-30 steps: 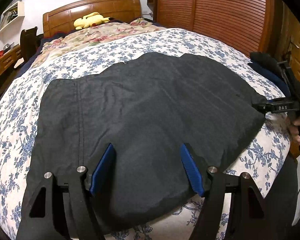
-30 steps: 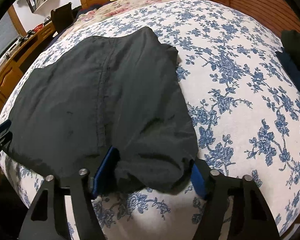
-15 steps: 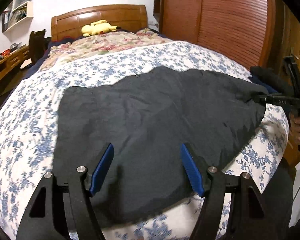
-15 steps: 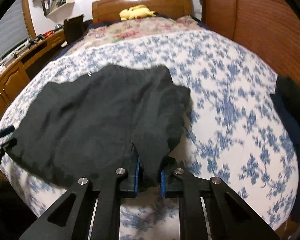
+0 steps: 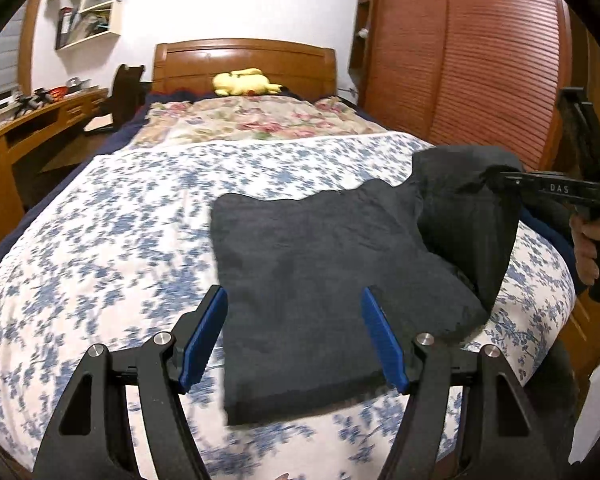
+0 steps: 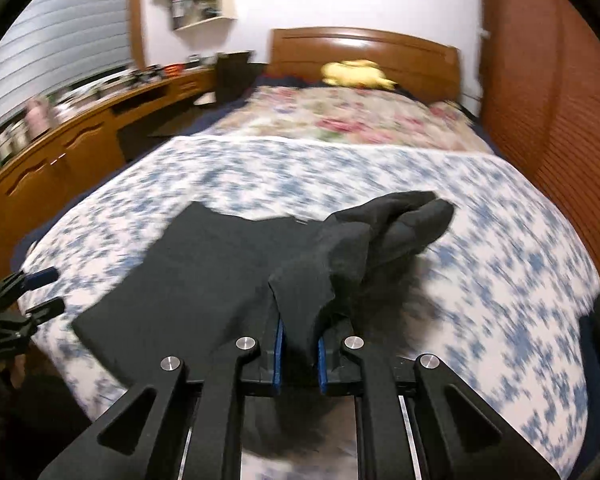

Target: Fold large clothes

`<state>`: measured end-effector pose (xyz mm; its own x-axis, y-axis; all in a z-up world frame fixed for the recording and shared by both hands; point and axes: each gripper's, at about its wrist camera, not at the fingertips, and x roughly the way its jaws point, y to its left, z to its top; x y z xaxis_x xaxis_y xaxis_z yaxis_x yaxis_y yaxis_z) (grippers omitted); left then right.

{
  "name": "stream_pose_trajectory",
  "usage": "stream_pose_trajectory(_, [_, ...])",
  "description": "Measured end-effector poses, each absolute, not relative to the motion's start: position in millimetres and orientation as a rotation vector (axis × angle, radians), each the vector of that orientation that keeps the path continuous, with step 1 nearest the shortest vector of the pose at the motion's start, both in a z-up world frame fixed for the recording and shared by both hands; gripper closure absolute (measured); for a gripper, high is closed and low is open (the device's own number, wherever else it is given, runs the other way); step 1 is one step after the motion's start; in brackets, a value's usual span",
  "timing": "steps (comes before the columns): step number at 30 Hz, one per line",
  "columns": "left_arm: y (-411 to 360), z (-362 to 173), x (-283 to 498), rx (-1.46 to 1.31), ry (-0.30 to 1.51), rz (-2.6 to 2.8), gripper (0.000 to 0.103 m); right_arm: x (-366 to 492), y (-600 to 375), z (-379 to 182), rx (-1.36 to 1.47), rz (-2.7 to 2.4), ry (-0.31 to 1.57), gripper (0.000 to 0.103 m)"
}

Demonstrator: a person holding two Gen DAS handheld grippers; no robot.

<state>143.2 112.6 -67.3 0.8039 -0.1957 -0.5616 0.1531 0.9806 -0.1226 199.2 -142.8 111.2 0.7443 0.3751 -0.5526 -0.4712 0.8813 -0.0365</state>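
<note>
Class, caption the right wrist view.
Right gripper closing on a lifted black garment edge over the floral bed.

Matt black cloth garment (image 5: 324, 272); glossy wooden headboard (image 5: 244, 60)

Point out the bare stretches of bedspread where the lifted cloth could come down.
Bare: the blue-flowered bedspread left of the black garment, and the band between it and the floral quilt. Crowded: the right edge, with the lifted fold, the right gripper and dark clothes.
</note>
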Motion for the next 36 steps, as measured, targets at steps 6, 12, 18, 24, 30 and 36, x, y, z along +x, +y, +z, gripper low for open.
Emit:
stream_pose_trajectory(6, [145,-65,133,-0.107,0.592,-0.132,0.033,182,-64,109,-0.215,0.635,0.550,0.091])
stream_pose_trajectory(12, [177,-62,126,-0.154,0.574,-0.085,0.033,178,-17,74,-0.279,0.745,0.631,0.086])
stream_pose_trajectory(18, [183,-62,125,-0.169,0.567,-0.075,0.033,177,-11,62,-0.319,0.753,0.669,0.065])
stream_pose_trajectory(24, [171,-61,129,-0.150,0.569,-0.093,0.033,159,-24,84,-0.335,0.745,0.576,0.048])
stream_pose_trajectory(30, [152,-57,134,-0.133,0.554,-0.130,0.033,162,-55,64,-0.377,0.601,0.553,0.048])
stream_pose_trajectory(36, [133,-54,140,-0.114,0.543,-0.163,0.033,181,-87,41,-0.312,0.520,0.601,0.048])
